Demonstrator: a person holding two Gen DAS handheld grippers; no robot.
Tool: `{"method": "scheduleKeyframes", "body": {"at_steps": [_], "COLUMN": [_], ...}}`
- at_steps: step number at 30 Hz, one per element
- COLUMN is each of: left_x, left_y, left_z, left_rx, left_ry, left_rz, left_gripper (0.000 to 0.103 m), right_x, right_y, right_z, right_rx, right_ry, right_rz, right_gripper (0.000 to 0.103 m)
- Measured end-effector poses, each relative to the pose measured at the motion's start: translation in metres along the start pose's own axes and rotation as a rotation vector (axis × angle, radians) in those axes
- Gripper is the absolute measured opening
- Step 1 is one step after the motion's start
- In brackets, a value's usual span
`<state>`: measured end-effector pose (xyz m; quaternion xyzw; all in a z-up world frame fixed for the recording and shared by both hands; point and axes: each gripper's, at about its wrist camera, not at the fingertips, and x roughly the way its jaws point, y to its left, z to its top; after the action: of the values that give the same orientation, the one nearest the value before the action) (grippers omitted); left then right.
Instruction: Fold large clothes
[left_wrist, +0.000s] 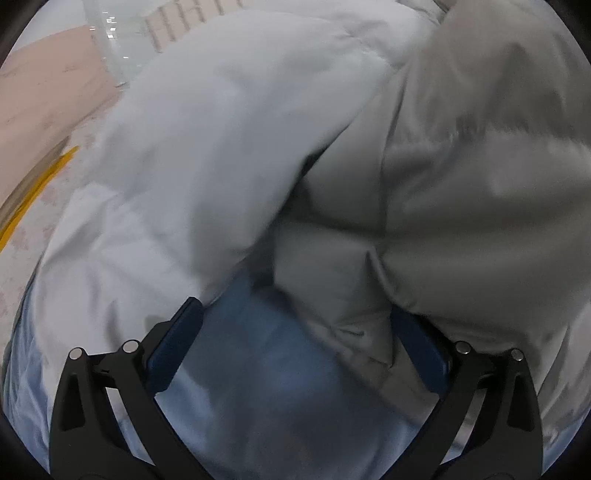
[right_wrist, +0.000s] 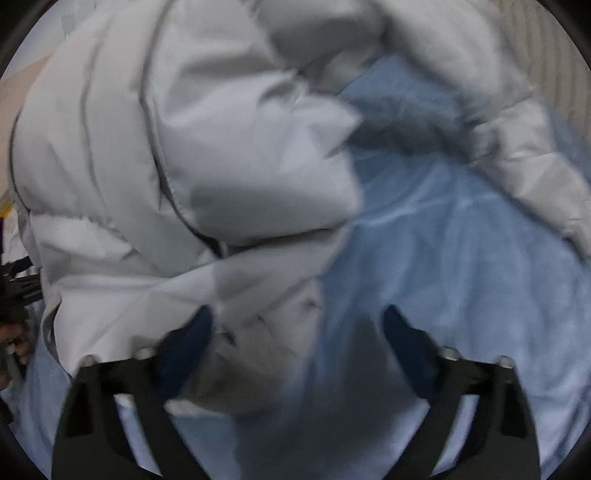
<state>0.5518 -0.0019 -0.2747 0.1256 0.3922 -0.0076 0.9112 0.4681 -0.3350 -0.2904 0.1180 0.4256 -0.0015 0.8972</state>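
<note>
A large puffy pale grey-white jacket (left_wrist: 229, 155) fills the left wrist view, bunched over a light blue sheet (left_wrist: 266, 369). My left gripper (left_wrist: 295, 314) is open, its fingers wide apart, with a fold of the jacket's hem (left_wrist: 351, 332) lying between them. In the right wrist view the same jacket (right_wrist: 184, 155) is heaped at the left and top over the blue sheet (right_wrist: 443, 277). My right gripper (right_wrist: 295, 317) is open, with a jacket edge (right_wrist: 251, 343) beside its left finger. Both views are motion-blurred.
A tan floor (left_wrist: 48, 85) with a yellow stripe (left_wrist: 37, 195) shows at the left of the left wrist view, with a clear plastic thing (left_wrist: 110, 44) beyond. The other gripper's black frame (right_wrist: 18, 291) shows at the left edge of the right wrist view.
</note>
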Motion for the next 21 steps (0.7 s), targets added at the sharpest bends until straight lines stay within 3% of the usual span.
{"method": "scheduleKeyframes", "body": {"at_steps": [2,3,4,6,7,11,15,21], "left_x": [0.007,0.010,0.012,0.004,-0.002,-0.072,-0.165,-0.309], "left_y": [-0.005,-0.010,-0.017,-0.026,-0.031,-0.027,-0.003,0.022], "left_z": [0.008,0.011,0.013,0.016,0.019,0.030,0.037,0.016], "left_rx": [-0.010,-0.008,0.002,0.026,0.045,0.056,0.031,-0.005], "left_ry": [0.021,0.044,0.073,0.064,0.057,-0.051,-0.177,-0.348], "left_rz": [-0.046,-0.096,-0.122,-0.072,-0.046,-0.046,-0.095,-0.166], "left_gripper": [0.083,0.047,0.034,0.008,0.003,0.000,0.000,0.000], "right_x": [0.005,0.003,-0.001,-0.017,-0.032,-0.105,-0.191,-0.339], "right_y": [0.015,0.020,0.023,0.021,0.017,0.009,0.004,0.010], "right_z": [0.007,0.008,0.011,0.013,0.014,0.027,0.036,0.015], "right_rx": [-0.058,-0.078,-0.086,-0.058,-0.033,-0.029,-0.043,-0.023], "right_ry": [0.007,0.002,-0.006,-0.033,-0.060,-0.169,-0.287,-0.432], "right_rz": [-0.013,-0.021,-0.034,-0.038,-0.038,-0.050,-0.043,0.007], "right_gripper": [0.033,0.022,0.018,0.015,0.014,0.012,0.012,0.012]}}
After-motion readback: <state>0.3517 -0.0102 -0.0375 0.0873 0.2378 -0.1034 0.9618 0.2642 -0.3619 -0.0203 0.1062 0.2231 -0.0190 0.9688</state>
